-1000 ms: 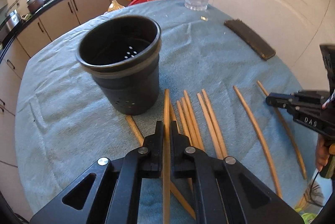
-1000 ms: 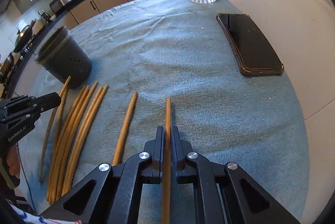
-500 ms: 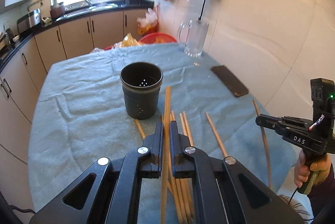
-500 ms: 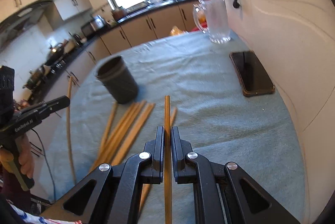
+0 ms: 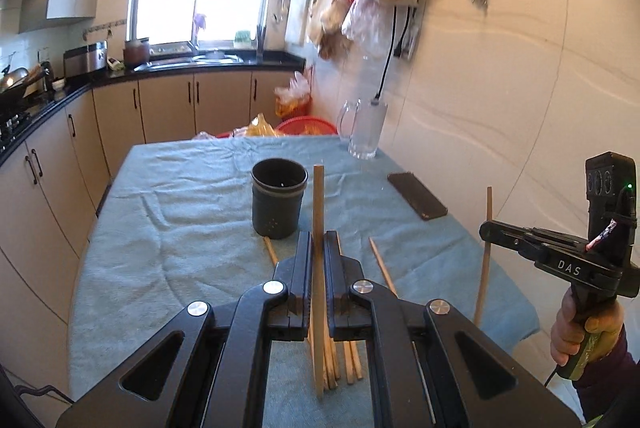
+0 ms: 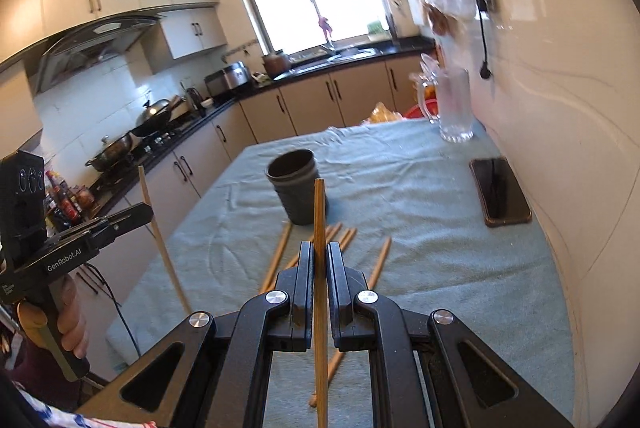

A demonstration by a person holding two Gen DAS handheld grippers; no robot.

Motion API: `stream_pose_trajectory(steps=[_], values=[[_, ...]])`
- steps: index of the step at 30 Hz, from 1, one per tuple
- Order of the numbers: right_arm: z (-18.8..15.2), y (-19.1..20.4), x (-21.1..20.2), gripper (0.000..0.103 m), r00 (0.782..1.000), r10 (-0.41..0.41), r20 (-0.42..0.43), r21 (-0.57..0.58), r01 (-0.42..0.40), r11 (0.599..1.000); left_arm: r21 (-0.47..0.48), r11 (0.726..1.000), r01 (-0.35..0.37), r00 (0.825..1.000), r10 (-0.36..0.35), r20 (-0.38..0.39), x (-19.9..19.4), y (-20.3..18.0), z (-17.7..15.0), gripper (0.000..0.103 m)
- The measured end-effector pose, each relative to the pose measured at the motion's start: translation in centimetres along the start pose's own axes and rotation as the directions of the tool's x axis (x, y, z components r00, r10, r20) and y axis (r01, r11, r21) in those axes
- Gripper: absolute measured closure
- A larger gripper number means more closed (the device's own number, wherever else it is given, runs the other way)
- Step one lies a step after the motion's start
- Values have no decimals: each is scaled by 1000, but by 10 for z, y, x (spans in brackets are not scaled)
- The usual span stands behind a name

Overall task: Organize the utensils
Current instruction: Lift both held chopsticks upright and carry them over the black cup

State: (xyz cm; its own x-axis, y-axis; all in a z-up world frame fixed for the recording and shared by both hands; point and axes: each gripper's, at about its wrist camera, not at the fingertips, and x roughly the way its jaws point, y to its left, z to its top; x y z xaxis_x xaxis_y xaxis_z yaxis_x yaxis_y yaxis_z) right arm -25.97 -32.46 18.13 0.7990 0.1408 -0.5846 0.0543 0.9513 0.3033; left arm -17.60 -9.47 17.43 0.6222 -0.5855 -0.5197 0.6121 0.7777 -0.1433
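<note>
My left gripper [image 5: 318, 248] is shut on a wooden chopstick [image 5: 318, 204], held upright well above the table. My right gripper [image 6: 320, 256] is shut on another chopstick [image 6: 319, 212], also raised. Each gripper shows in the other's view, the right one [image 5: 490, 230] with its chopstick [image 5: 486, 260] and the left one [image 6: 146, 214] with its chopstick [image 6: 160, 236]. A dark perforated holder cup [image 5: 279, 202] stands upright mid-table, also seen from the right wrist [image 6: 296, 190]. Several loose chopsticks [image 5: 382, 264] lie on the cloth in front of it [image 6: 280, 256].
The table wears a blue-grey cloth [image 5: 168, 228]. A black phone [image 5: 417, 195] lies near the right wall and a glass mug [image 5: 366, 130] stands at the far right corner. Kitchen cabinets and a counter run along the left and back.
Both grippers have lifted off the table and pulled back, each carrying its chopstick up. The cup and loose chopsticks now look farther away and lower.
</note>
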Motion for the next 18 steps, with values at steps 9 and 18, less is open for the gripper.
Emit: stream_pose_trajectory(steps=[9,18], values=[[8,16,-5,96,999,29,23,-45,-28,999,-3,1000,-23,997,23,74,-20,2,8,98],[41,26,-11,96,995,71,65,-78,-66,995,-71,997,9,996,-3,87,-14,20,29,98]])
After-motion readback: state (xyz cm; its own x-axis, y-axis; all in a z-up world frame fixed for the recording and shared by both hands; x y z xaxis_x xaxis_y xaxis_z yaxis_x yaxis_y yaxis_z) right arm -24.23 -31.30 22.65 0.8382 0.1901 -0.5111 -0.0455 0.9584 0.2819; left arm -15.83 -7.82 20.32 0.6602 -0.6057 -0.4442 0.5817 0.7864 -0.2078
